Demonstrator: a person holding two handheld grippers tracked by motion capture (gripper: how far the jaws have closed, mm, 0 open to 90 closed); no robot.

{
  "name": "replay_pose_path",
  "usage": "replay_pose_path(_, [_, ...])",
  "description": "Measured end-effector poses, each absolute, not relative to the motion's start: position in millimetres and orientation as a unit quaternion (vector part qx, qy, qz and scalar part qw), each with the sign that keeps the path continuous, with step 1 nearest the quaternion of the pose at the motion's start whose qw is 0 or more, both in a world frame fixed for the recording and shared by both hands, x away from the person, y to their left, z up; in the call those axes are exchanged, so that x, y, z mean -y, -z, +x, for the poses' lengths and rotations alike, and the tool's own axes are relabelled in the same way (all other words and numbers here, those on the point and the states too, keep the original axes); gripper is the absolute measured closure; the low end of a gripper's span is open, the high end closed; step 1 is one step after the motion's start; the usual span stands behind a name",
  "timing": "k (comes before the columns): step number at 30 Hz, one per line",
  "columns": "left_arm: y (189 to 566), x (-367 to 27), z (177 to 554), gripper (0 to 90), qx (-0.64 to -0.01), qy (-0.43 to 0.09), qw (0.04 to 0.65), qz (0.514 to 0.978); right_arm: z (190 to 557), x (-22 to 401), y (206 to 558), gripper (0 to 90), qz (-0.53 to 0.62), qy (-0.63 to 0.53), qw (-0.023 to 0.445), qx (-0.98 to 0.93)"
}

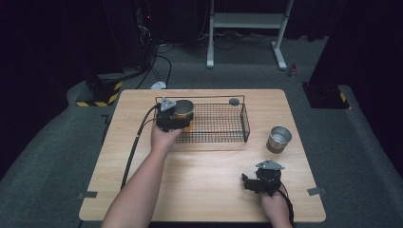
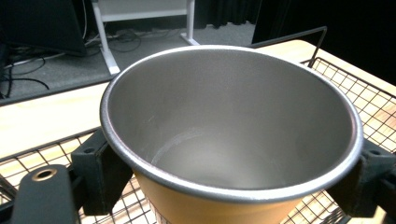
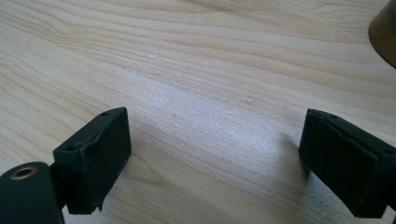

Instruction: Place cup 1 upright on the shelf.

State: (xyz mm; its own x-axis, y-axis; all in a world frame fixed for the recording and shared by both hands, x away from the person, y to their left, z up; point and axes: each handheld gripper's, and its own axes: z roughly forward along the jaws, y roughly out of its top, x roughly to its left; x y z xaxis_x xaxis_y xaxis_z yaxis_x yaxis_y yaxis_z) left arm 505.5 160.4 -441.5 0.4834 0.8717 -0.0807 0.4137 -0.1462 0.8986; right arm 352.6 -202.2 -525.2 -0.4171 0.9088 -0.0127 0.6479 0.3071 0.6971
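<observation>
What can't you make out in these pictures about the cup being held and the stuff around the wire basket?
- Held cup: its base is cut off by the left gripper view's bottom edge, so whether it touches the wire basket is unclear.
- Small dark object at the basket's far rim: too small in the high view to identify.
- Second cup: cut off by the right gripper view's edge.

The room was dark, its far walls lost in black. A grey carpet (image 1: 57,156) covered the floor around a light wooden table (image 1: 209,190). Behind the table stood a white metal frame (image 1: 247,21) with two splayed feet on the carpet. To the left rear a dark stand rested on a base edged with yellow and black warning stripes (image 1: 102,97), and black cables (image 1: 159,59) trailed from it across the floor. A second striped base (image 1: 328,97) sat at the right. Small grey tape patches (image 1: 88,194) marked the carpet by the table's near corners.
</observation>
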Motion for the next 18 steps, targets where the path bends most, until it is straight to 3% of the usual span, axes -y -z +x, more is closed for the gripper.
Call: replay_pose_path(18, [460.8,-151.2,514.8,14.5,-0.462,-0.237,0.441,0.732,352.6,202.2,525.2,9.0,0.498,-0.314,0.208,-0.781])
